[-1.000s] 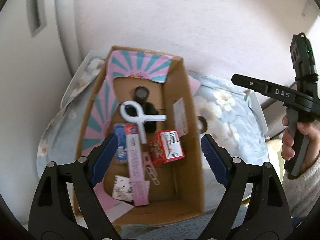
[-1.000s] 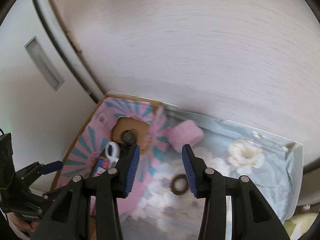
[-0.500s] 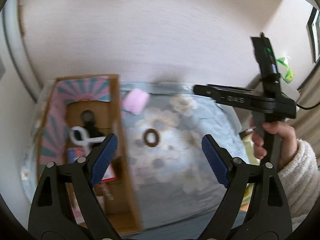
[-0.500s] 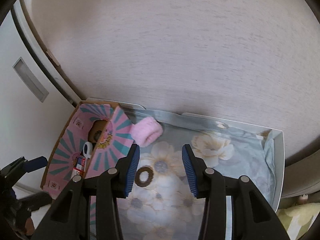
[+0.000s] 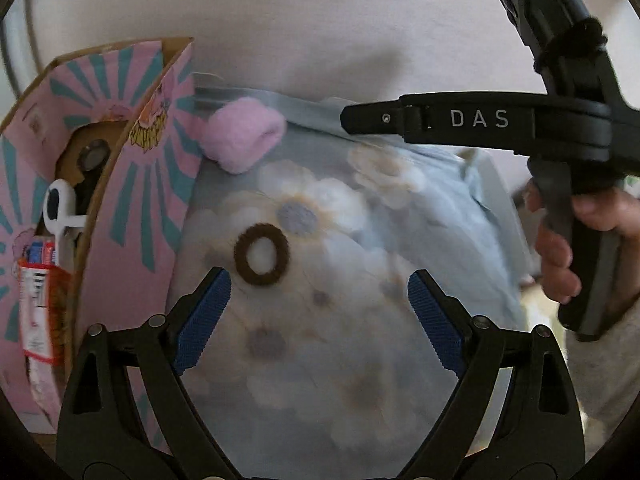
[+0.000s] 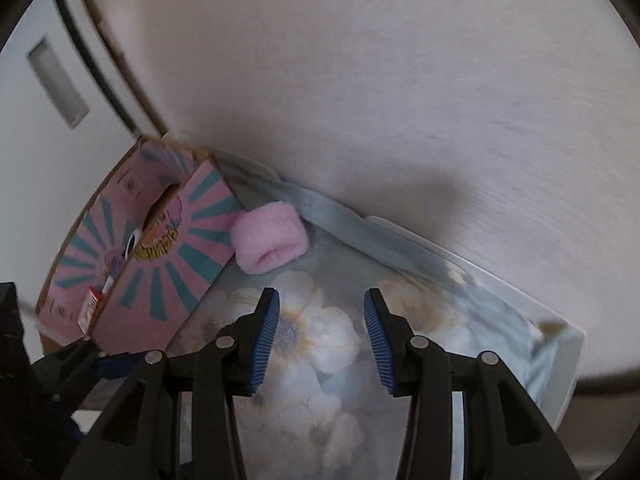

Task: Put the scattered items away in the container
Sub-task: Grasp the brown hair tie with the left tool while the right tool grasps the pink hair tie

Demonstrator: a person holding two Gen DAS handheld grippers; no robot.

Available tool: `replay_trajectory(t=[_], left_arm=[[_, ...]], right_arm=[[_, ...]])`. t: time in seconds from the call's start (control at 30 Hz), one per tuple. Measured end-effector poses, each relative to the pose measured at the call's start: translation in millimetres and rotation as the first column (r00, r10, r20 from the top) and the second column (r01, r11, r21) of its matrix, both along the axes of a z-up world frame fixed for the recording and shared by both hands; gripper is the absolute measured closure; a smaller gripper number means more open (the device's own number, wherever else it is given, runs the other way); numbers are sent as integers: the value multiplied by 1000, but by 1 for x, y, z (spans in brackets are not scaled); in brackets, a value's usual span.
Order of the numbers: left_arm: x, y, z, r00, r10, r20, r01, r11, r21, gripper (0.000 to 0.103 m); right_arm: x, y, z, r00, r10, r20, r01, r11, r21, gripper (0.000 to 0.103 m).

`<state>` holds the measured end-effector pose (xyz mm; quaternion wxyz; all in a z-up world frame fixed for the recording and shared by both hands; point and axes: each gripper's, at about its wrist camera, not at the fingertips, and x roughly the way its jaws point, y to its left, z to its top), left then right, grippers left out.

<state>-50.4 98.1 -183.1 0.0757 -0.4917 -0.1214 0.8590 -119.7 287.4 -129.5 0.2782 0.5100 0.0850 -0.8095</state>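
A pink-and-teal cardboard box (image 5: 136,200) stands at the left on a floral blue cloth (image 5: 344,360); it also shows in the right wrist view (image 6: 172,264). Inside lie a white clip (image 5: 58,204), a red-and-white packet (image 5: 38,304) and other items. A brown hair tie (image 5: 261,254) lies on the cloth just ahead of my open, empty left gripper (image 5: 318,320). A pink fuzzy roll (image 5: 242,138) rests against the box near the wall; in the right wrist view the roll (image 6: 270,238) lies just ahead of my open, empty right gripper (image 6: 320,336).
A pale wall (image 6: 360,80) runs right behind the cloth. A white door (image 6: 36,112) with a recessed handle is at the left. The right gripper's body (image 5: 500,124) and the hand holding it cross the upper right of the left wrist view.
Both grippers have come down closer to the cloth. The left one has moved right, off the box and toward the hair tie. The right one has closed in on the pink roll.
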Motion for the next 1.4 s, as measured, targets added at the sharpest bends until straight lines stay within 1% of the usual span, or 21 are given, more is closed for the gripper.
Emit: replay_trajectory(t=[0.07, 0.17, 0.3, 0.4, 0.5, 0.53, 0.57, 0.73, 0.77, 0.9, 0.97, 1.0, 1.07, 1.13, 1.17, 1.27, 1.3, 1.4], left_arm=[[-4, 3, -8, 999, 29, -29, -30, 999, -27, 13], [-10, 11, -15, 996, 52, -74, -59, 993, -100, 13], [-18, 16, -23, 991, 61, -120, -79, 985, -154, 14], [-22, 16, -28, 990, 63, -128, -85, 980, -180, 19], [-25, 13, -36, 992, 65, -112, -84, 980, -180, 30], [-26, 11, -38, 992, 69, -104, -87, 980, -177, 37], [-27, 9, -41, 993, 74, -94, -90, 981, -171, 41], [-28, -3, -52, 992, 110, -65, -119, 982, -149, 48], [-28, -4, -54, 992, 114, -61, -122, 981, -147, 52], [-27, -6, -56, 991, 112, -71, -123, 978, -166, 61], [-27, -6, -56, 992, 105, -73, -116, 978, -174, 70], [-27, -6, -56, 992, 102, -72, -113, 978, -176, 72], [-28, -5, -56, 994, 90, -66, -101, 978, -183, 80], [-30, -3, -55, 996, 67, -57, -77, 978, -194, 86], [-30, -2, -54, 997, 61, -55, -71, 978, -196, 88], [-31, -2, -52, 997, 51, -51, -59, 981, -182, 89], [-31, -2, -53, 998, 51, -49, -59, 982, -178, 89], [-31, -5, -53, 997, 56, -45, -63, 984, -168, 89]], right_arm=[[-8, -7, -11, 999, 46, 11, -46, 999, -6, 62], [-13, -15, -22, 994, 106, 7, -106, 994, -24, 63], [-19, -30, -32, 986, 167, 2, -167, 986, -28, 62], [-22, -39, -40, 981, 193, -5, -193, 981, -20, 62], [-24, -42, -45, 980, 199, 0, -199, 979, -35, 63], [-24, -42, -46, 979, 202, -1, -202, 979, -39, 63], [-24, -43, -47, 979, 205, -3, -205, 978, -41, 63], [-25, -43, -55, 976, 218, 1, -218, 975, -43, 62], [-25, -43, -57, 976, 218, 2, -218, 975, -43, 62], [-25, -44, -61, 975, 222, 6, -221, 974, -45, 62], [-25, -46, -63, 974, 226, 8, -225, 973, -49, 62], [-25, -47, -64, 974, 227, 8, -227, 973, -48, 62], [-25, -51, -65, 973, 231, 12, -230, 972, -46, 62], [-25, -54, -67, 972, 235, 15, -234, 971, -48, 62], [-25, -56, -67, 972, 236, 15, -235, 971, -49, 62], [-25, -63, -68, 972, 235, 14, -234, 971, -48, 62], [-26, -65, -68, 972, 233, 14, -232, 972, -48, 62], [-28, -71, -71, 975, 221, 30, -219, 974, -50, 42]])
